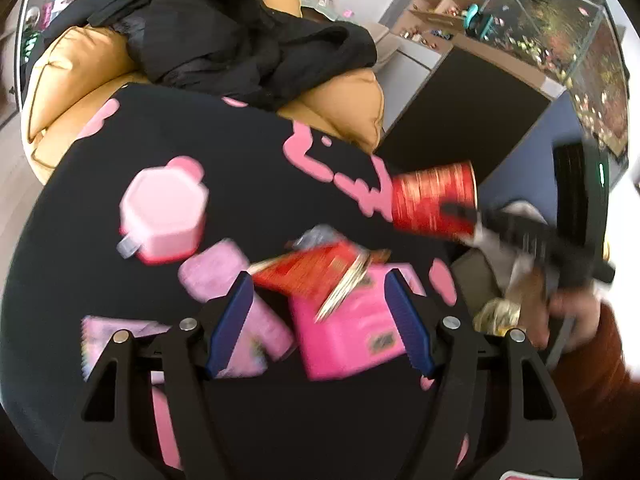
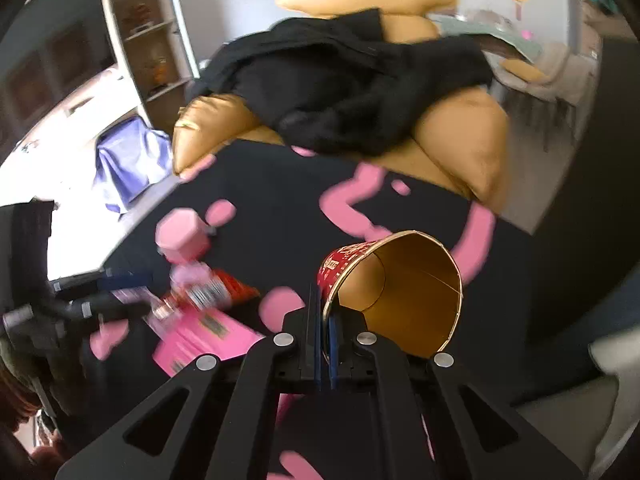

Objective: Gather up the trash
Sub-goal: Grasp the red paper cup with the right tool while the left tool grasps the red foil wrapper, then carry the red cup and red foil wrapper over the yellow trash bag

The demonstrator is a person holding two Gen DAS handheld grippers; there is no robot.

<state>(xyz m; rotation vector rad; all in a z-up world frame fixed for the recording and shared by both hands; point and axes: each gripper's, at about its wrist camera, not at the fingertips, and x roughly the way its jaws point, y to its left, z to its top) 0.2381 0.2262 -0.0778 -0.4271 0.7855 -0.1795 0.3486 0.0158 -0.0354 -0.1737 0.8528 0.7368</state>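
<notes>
Right tool (image 2: pixel 325 320) pinches the red paper cup's (image 2: pixel 394 292) rim — left tool (image 1: pixel 320 320) gapes over pink box (image 1: pixel 352 332).

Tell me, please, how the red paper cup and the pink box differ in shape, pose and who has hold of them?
The red paper cup is a round, open, empty tub; the pink box is flat-sided and closed. The cup lies tipped with its rim pinched by the right gripper; the box rests on the black table between the open fingers of the left gripper, ungripped. Both are packaging.
</notes>
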